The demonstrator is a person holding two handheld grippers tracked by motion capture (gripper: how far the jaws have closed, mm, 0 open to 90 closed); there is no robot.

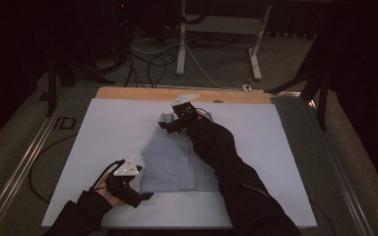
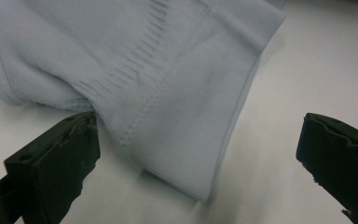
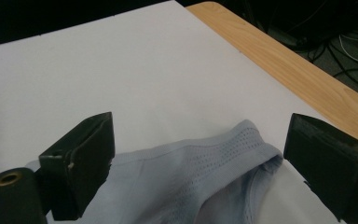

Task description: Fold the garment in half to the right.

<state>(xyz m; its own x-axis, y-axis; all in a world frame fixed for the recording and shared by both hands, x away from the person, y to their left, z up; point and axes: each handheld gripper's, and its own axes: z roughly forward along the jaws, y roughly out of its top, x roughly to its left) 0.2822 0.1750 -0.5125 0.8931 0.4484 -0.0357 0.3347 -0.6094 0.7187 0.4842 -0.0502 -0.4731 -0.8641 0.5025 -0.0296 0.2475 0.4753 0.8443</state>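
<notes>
A pale blue garment (image 1: 177, 157) lies spread near the middle of the white sheet (image 1: 103, 132) that covers the counter (image 1: 128, 93), whose wooden edge shows beyond the sheet's far side. The garment is the landmark here.

The left tongs (image 1: 145, 195) sit at the garment's near left corner, held by the person's left hand (image 1: 109, 189) just off the cloth. In the left gripper view the left tongs (image 2: 198, 154) stand wide open, with the garment's stitched hem (image 2: 191, 140) lying between the jaws; the left jaw is right against the fabric, the right jaw well clear of it, and nothing is clamped.

The right tongs (image 1: 170, 124) are at the garment's far end, reached over the cloth by a dark-sleeved arm (image 1: 226, 162). In the right gripper view the right tongs (image 3: 198, 149) are also wide open, a ribbed, perforated edge (image 3: 233, 144) of the garment lying between the jaws without being gripped, the right jaw close beside it.
</notes>
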